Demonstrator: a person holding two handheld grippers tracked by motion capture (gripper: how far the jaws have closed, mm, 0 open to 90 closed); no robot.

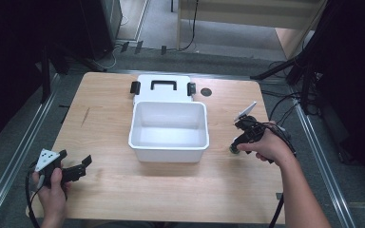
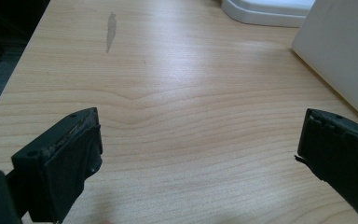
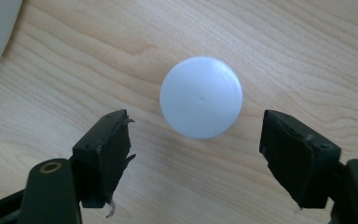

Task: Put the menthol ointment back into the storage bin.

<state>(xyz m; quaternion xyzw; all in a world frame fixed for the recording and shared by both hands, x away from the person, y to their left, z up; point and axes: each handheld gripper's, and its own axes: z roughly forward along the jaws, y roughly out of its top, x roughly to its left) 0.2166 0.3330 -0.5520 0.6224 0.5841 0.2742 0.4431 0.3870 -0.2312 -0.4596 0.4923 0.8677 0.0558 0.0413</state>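
Woodgrain table (image 3: 307,51), round (smooth) white cap (image 3: 201,97)

Counter (image 1: 123,180): light wood grain, grey smudge near its left edge. Bin (image 1: 168,142): white; lid (image 1: 142,88) at the far edge white with black handle and latches. Round cap (image 3: 201,97): pale bluish-white. Both hand-held grippers black, light grey plates on top.
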